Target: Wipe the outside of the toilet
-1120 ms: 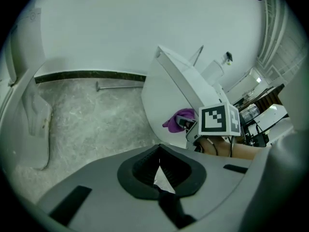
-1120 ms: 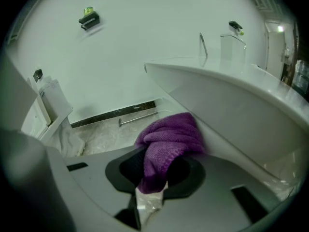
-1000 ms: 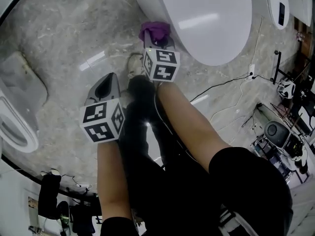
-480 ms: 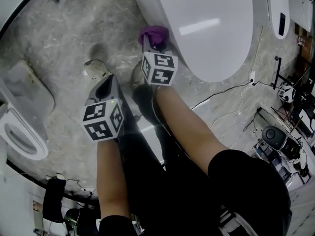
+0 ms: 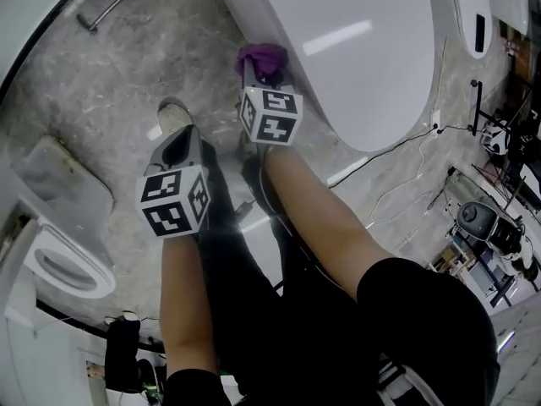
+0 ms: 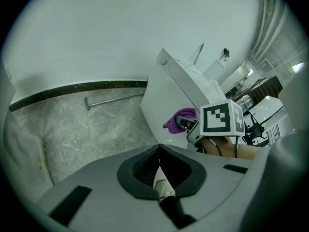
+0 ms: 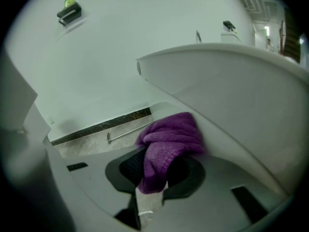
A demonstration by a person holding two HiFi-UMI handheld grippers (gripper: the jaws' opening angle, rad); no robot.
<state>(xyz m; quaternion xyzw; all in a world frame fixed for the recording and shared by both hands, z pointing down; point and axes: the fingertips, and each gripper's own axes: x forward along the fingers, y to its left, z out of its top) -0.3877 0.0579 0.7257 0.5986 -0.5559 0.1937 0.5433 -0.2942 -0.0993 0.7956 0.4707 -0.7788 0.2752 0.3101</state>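
Head view: the toilet (image 5: 355, 49) fills the upper centre and right of the frame, white, lid down; the marbled grey floor (image 5: 110, 91) takes up the left half.

Right gripper (image 5: 259, 79): held at the upper centre, against the lower left flank of the toilet; its jaws are clamped on a purple cloth (image 7: 169, 141); in the right gripper view the cloth bunches up out of the jaws and its right edge lies against the curved outer wall of the bowl, below the rim; whether it presses firmly cannot be determined.

Left gripper (image 6: 159, 151): held at the left centre of the head view, over the floor, apart from the toilet and lower in the frame than the right gripper; in the left gripper view its jaws meet at the tips with nothing between them; through the gap behind the tips a light shoe and a dark trouser leg show below.

Surroundings: a metal bar (image 5: 114, 1) lies along the foot of the wall at the upper left; a second white bowl-shaped fixture (image 5: 72, 269) sits at the lower left; a shoe (image 5: 173, 113) rests on the floor just above the left gripper; thin cables (image 5: 397, 142) run over the floor at the right, below the toilet; equipment at the far right edge is too small to identify.
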